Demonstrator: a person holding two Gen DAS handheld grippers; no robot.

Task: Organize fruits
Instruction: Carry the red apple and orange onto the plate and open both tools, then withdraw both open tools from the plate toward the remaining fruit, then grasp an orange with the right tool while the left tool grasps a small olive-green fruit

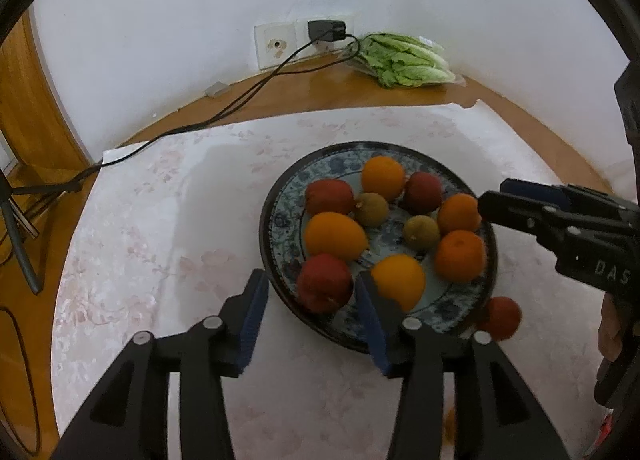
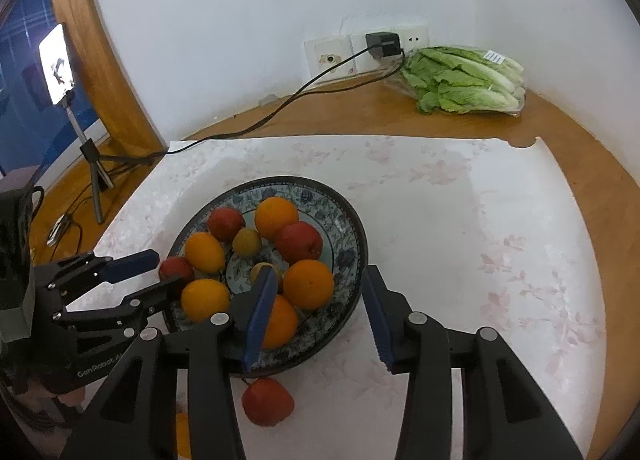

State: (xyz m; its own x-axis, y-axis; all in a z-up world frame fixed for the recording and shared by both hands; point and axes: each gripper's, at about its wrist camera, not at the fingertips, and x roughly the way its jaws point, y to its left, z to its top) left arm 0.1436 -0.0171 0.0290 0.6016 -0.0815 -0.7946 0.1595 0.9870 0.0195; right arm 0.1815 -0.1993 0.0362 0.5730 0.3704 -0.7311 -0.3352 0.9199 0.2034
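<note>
Nearby, lettuce (image 2: 464, 79) lies behind the plate (image 2: 348, 256).

plate (image 1: 280, 219): blue-and-white floral, dark rim
fruits (image 1: 336, 235): orange, red, olive-green
cloth (image 1: 160, 260): white, faint pink flowers
bench (image 2: 340, 111): honey-brown wood
lettuce (image 2: 460, 79): green
gripper (image 1: 311, 318) pads: blue

A glazed, glossy ceramic plate (image 1: 276, 219) with blue floral pattern is seen on a white sheet (image 1: 160, 244) of faintly pink-flowered, slightly sheened paper or plastic. The surface (image 2: 340, 111) beneath is of polished, warm-toned wood. The oranges (image 2: 314, 284) are shown with finely dimpled skin, the red fruits (image 2: 267, 402) with smooth skin. The lettuce (image 2: 464, 79) is wrapped in clear, shiny film. Matt black plastic forms the left gripper (image 1: 310, 314), with ribbed blue pads (image 1: 252, 316).
</note>
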